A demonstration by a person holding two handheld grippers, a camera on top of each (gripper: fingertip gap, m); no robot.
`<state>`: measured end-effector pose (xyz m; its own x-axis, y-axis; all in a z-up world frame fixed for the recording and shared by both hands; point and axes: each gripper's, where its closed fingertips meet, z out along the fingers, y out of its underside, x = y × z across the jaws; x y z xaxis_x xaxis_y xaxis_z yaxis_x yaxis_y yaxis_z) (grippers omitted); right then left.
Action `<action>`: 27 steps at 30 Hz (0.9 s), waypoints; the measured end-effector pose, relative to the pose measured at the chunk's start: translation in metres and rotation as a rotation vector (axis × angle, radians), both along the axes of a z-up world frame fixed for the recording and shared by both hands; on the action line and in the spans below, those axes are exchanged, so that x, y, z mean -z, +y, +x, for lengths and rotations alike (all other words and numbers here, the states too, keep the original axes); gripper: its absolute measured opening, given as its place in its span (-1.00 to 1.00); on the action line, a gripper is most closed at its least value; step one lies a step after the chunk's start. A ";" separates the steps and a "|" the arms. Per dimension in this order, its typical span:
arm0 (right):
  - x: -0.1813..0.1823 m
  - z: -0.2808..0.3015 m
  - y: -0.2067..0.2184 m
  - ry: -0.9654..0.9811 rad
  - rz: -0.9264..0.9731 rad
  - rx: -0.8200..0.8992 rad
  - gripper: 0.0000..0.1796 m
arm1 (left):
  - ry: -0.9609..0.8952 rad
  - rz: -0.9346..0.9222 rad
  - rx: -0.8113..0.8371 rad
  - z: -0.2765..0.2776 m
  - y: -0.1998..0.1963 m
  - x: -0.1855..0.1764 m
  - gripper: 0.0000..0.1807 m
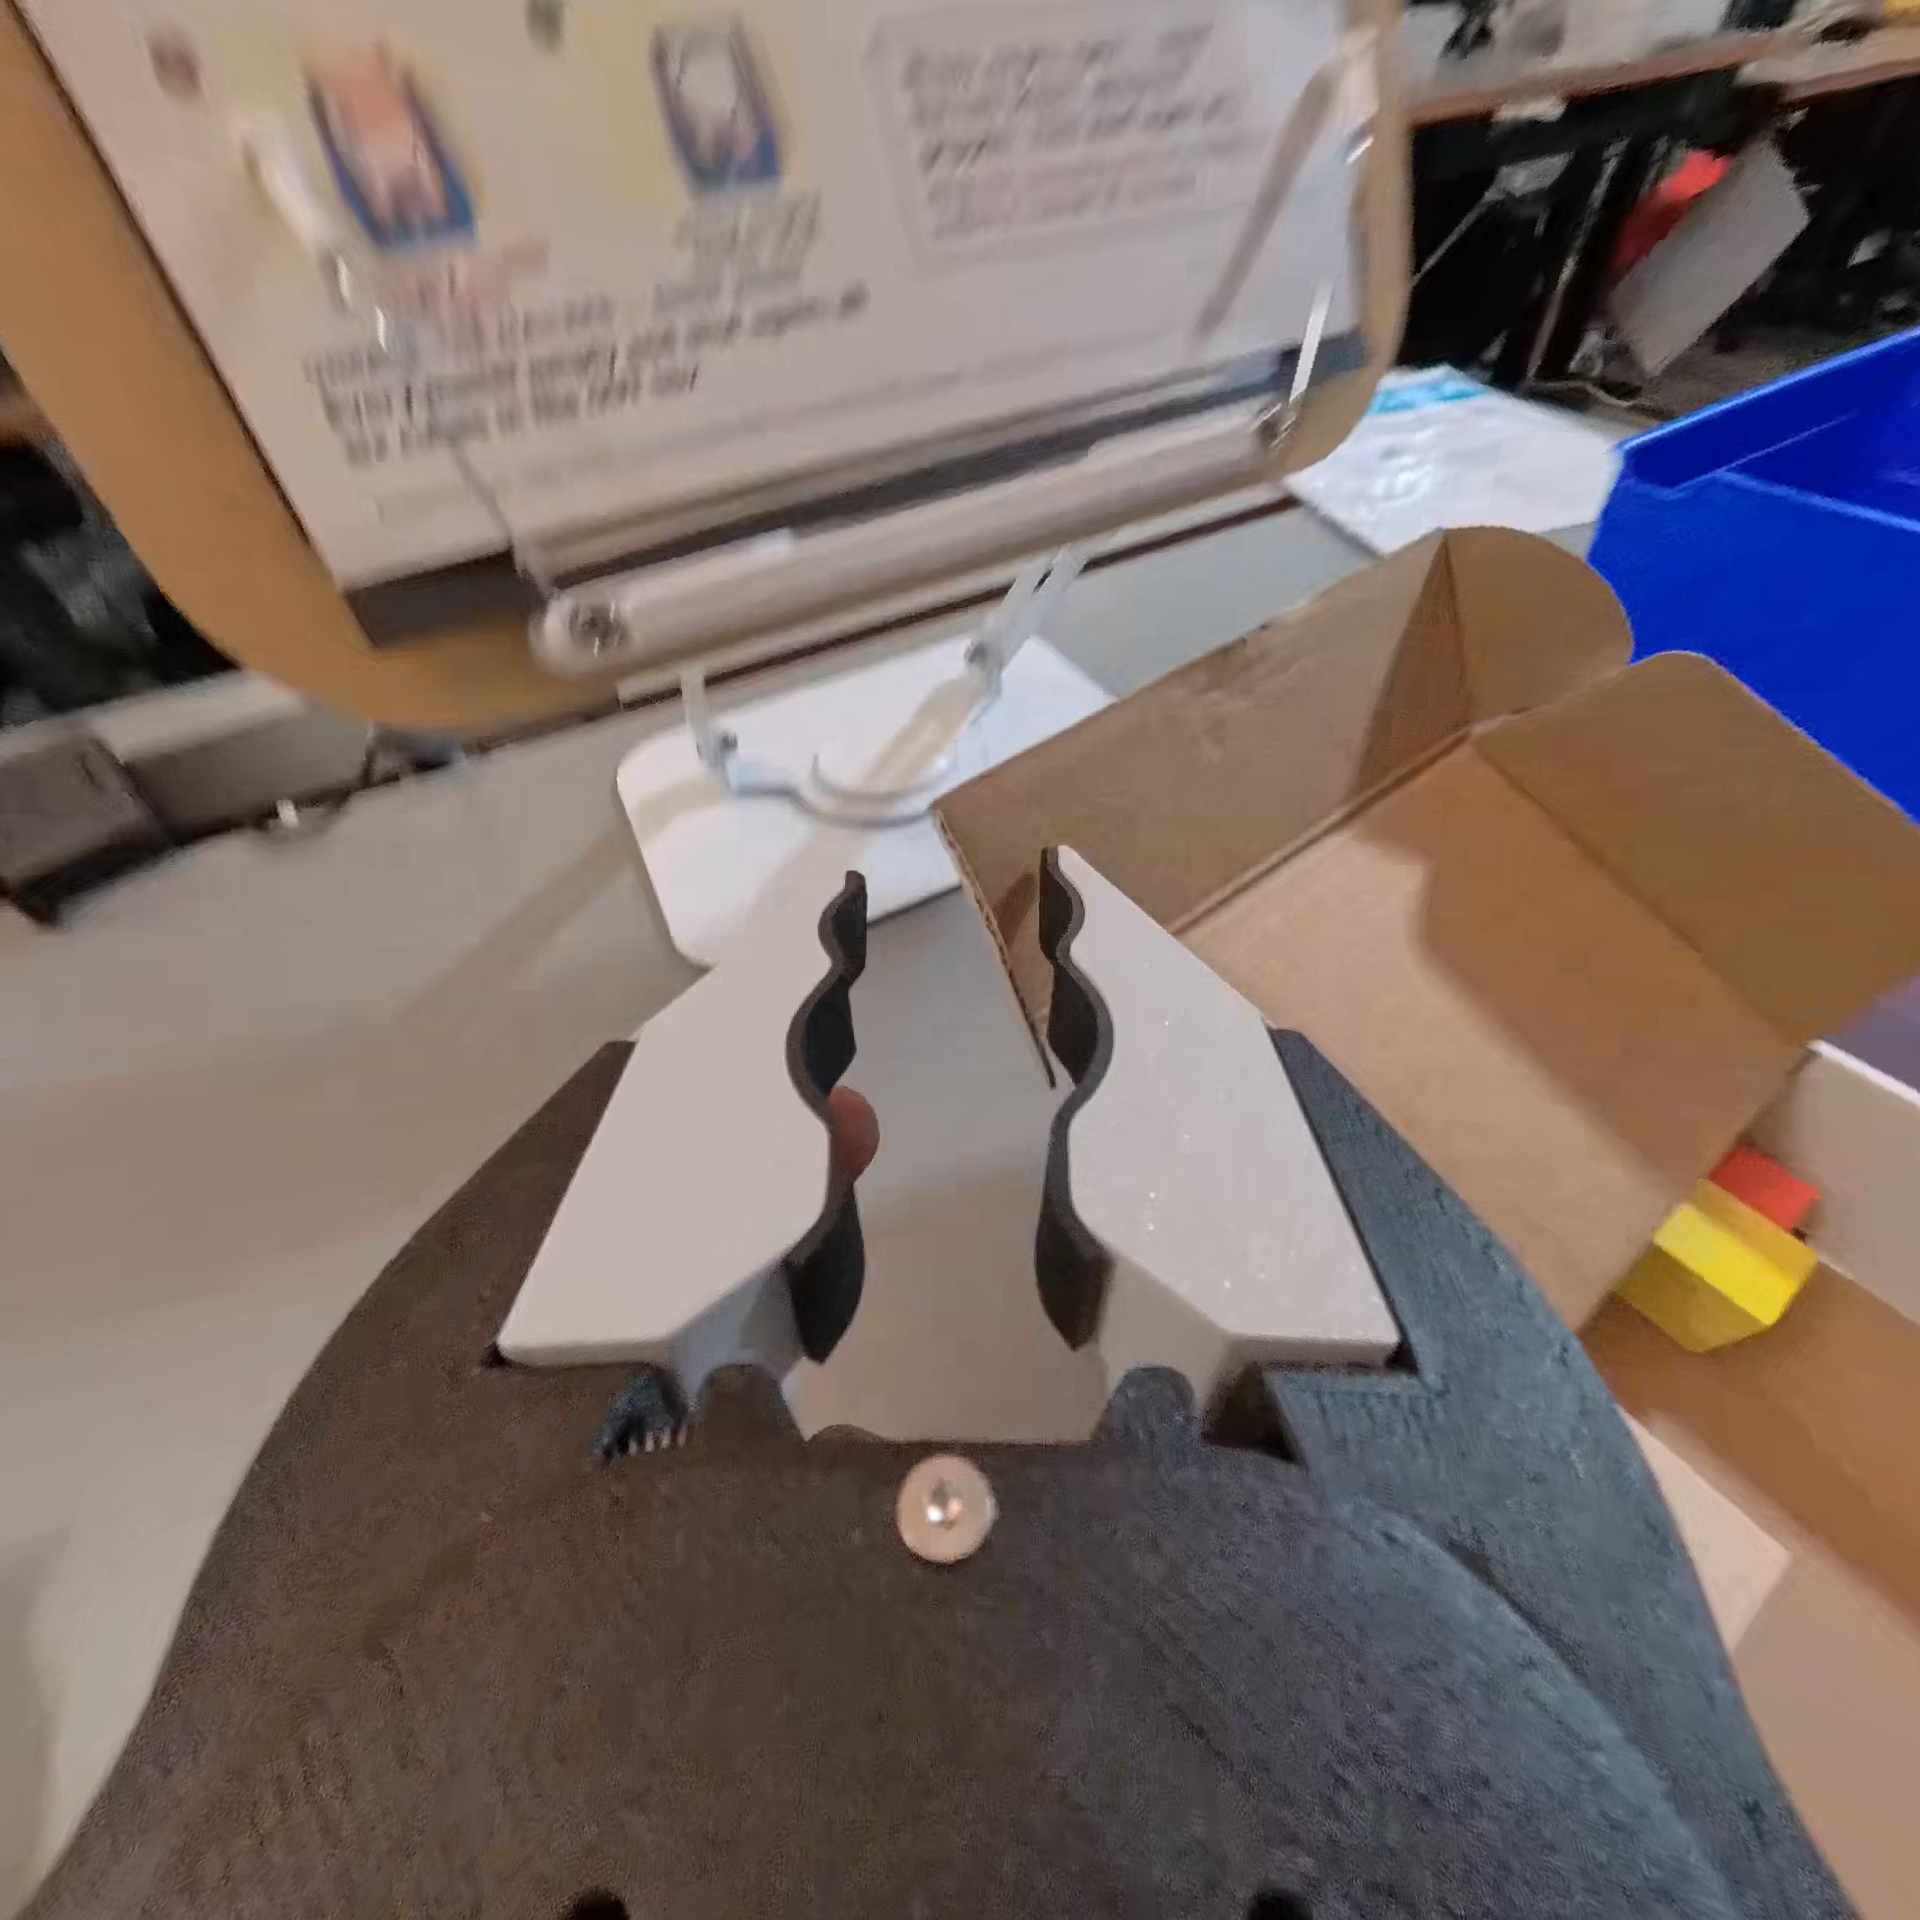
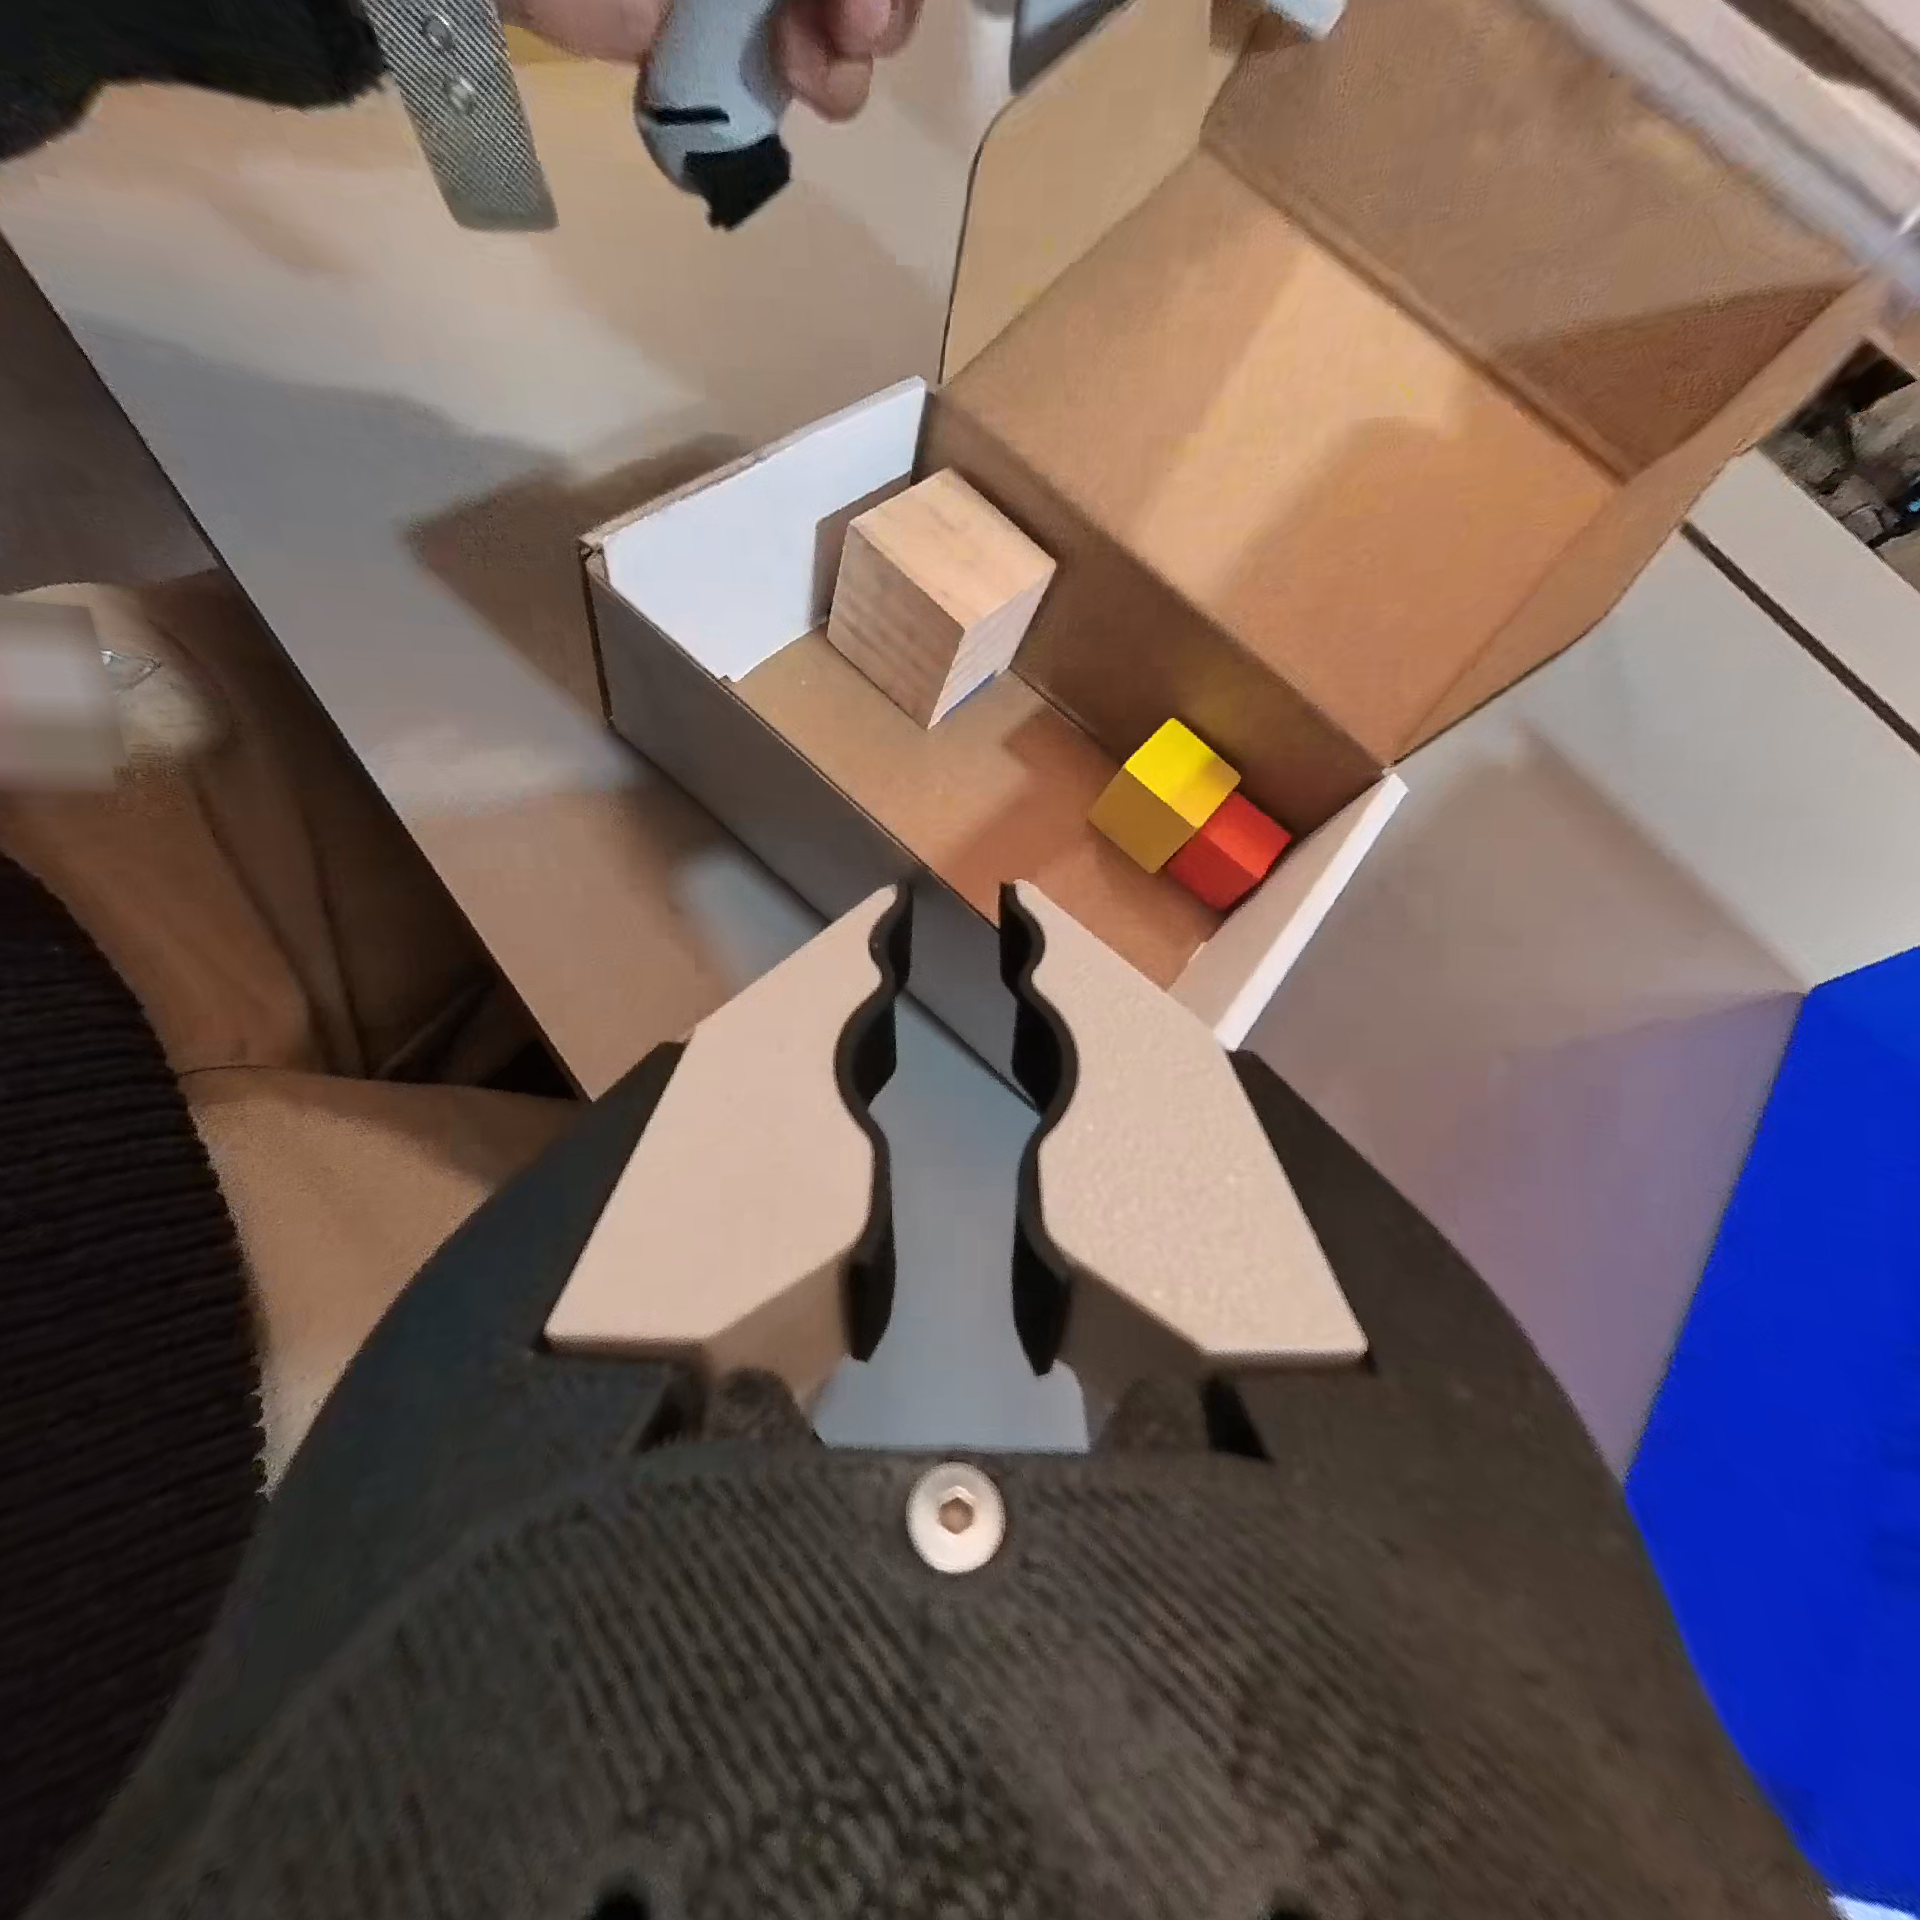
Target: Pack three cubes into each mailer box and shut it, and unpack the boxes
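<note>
An open mailer box point(image 2: 769, 769) sits on the table with its lid point(image 2: 1299, 499) raised. Inside lie a plain wooden cube point(image 2: 935, 592) at the left end, and a yellow cube point(image 2: 1169, 790) touching a red cube point(image 2: 1231, 847) at the right end. My right gripper point(image 2: 954, 899) is open a little and empty, just above the box's front wall. My left gripper point(image 1: 951, 883) is open at the lid's side flap point(image 1: 1195, 769); the flap's edge lies between the fingers, against the right one. The yellow cube point(image 1: 1714, 1268) and red cube point(image 1: 1761, 1184) show low right.
A blue bin point(image 1: 1787, 540) stands right of the box; it also shows in the right wrist view point(image 2: 1808, 1351). A printed board on a white-based stand point(image 1: 748, 831) rises just behind the lid. A hand point(image 2: 831, 52) holds the left gripper's handle above the box. Some 25 centimetres of space lies between my two pairs of fingers.
</note>
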<state>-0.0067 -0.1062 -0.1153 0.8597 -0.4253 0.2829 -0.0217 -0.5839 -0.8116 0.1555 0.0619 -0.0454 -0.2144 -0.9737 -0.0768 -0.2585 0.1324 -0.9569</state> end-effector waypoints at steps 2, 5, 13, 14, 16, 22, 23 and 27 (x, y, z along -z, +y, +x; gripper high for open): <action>0.000 0.000 -0.001 0.002 0.006 -0.005 -0.82 | 0.028 -0.059 -0.014 0.000 0.009 0.012 -0.64; 0.000 0.001 -0.002 0.008 0.015 -0.009 -0.81 | -0.041 -0.067 0.017 -0.013 0.013 0.006 -0.67; -0.003 -0.002 0.001 0.036 0.043 -0.042 -0.64 | -0.149 -0.104 0.065 -0.049 0.007 -0.017 -0.47; -0.004 -0.003 0.002 0.048 0.061 -0.049 -0.60 | -0.139 -0.131 0.070 -0.053 0.005 -0.016 -0.41; -0.014 -0.001 0.003 0.069 0.140 -0.047 -0.52 | -0.114 -0.190 0.077 -0.060 0.001 -0.016 -0.35; -0.051 0.018 0.010 0.268 0.357 0.070 -0.47 | -0.104 -0.364 0.099 -0.086 0.001 -0.018 -0.31; -0.047 0.018 0.014 0.326 0.322 0.067 -0.43 | -0.106 -0.372 0.099 -0.089 0.002 -0.017 -0.29; -0.025 0.025 0.035 0.498 0.112 0.060 -0.27 | -0.096 -0.395 0.146 -0.092 -0.003 -0.012 -0.33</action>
<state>0.0187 -0.0707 -0.0908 0.8519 -0.4821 -0.2047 -0.4521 -0.4795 -0.7521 0.0639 0.0594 -0.0334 -0.3618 -0.8924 0.2696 -0.1716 -0.2205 -0.9602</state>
